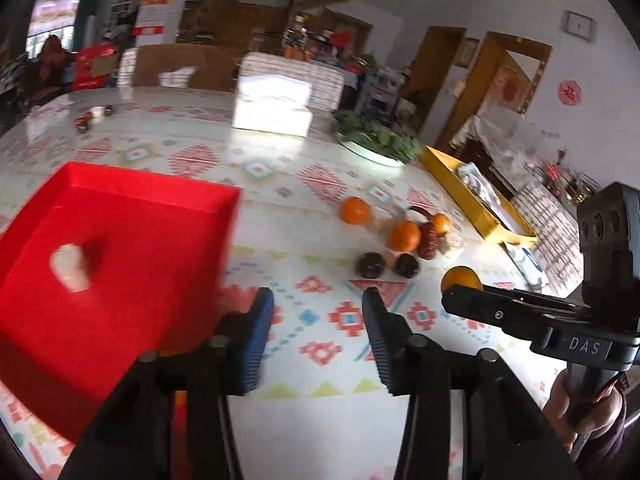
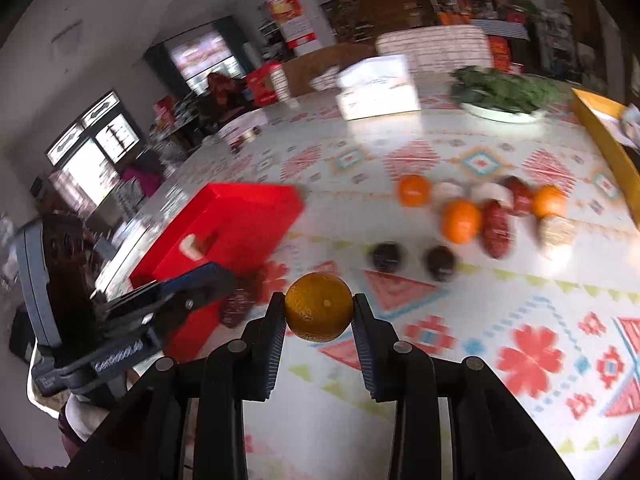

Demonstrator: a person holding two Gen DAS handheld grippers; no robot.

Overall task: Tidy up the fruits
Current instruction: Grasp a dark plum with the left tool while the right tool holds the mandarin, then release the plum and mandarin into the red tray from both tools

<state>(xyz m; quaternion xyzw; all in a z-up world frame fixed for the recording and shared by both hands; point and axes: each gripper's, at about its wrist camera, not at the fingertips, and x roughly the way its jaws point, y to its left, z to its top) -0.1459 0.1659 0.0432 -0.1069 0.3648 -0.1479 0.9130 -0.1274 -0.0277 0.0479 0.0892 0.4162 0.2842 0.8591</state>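
Right gripper [image 2: 319, 312] clamped on orange [image 2: 319, 306], round, dimple facing camera, above table [image 2: 460, 360]. Left gripper [image 1: 318, 300] parted, empty, beside red tray [image 1: 120, 200]; pale blurred item inside, perhaps fruit. Only right view shows grip.

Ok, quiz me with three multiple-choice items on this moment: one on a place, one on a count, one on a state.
1. Where does the pale item lie?
A. Inside the red tray
B. On the plate of greens
C. In the yellow box

2. How many oranges lie loose on the tablecloth?
A. One
B. Three
C. Five

3. What is the right gripper doing?
A. Open and empty
B. Shut on an orange
C. Shut on a dark fruit

Answers:
1 A, it sits on the tray's red floor.
2 B, three orange fruits sit in the far cluster.
3 B, both jaws press the orange's sides.
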